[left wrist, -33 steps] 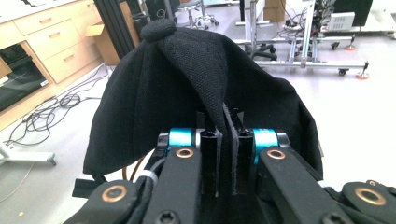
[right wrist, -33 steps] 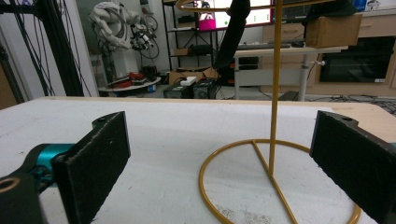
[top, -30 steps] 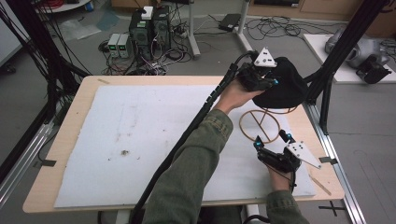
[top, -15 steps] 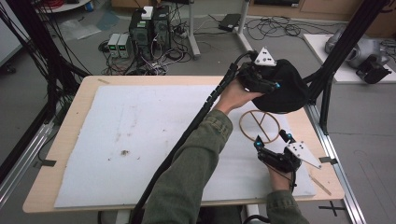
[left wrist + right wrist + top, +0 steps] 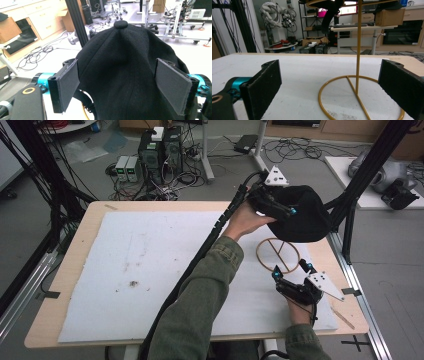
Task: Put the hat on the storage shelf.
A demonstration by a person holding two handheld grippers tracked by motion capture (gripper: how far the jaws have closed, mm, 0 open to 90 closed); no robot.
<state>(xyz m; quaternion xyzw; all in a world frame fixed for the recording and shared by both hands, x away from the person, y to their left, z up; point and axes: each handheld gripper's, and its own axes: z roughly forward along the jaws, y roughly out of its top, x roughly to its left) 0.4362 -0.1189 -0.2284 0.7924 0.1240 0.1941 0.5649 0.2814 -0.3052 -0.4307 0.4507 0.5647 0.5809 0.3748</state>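
1. Work surface: a wooden table [image 5: 75, 255] with rounded corners carries a white mat [image 5: 150, 265] that covers most of the top. The mat shows dark smudges and a small dark speck near its left-centre.
2. Task item: a black cap [image 5: 300, 215] with a top button sits at the far right of the table, on top of a gold wire stand [image 5: 278, 255]. The stand has a ring base with crossbars resting on the mat and a thin upright rod.
3. Left gripper [image 5: 272, 205]: it is held against the near-left side of the cap. In the left gripper view, both pads stand wide apart with the cap's crown between them; neither pad presses the fabric.
4. Right gripper [image 5: 292, 276]: it rests low on the mat, just beside the near edge of the stand's ring base. Its jaws are spread, with the ring and rod ahead between them, not touching.
5. Frame: black struts [image 5: 367, 175] rise at the table's right and left sides.
6. Room: a grey floor beyond the table holds computer towers [image 5: 160, 150] and loose cables [image 5: 295, 147]. The gripper views show wooden cabinets [image 5: 40, 17], shelving and a further desk.
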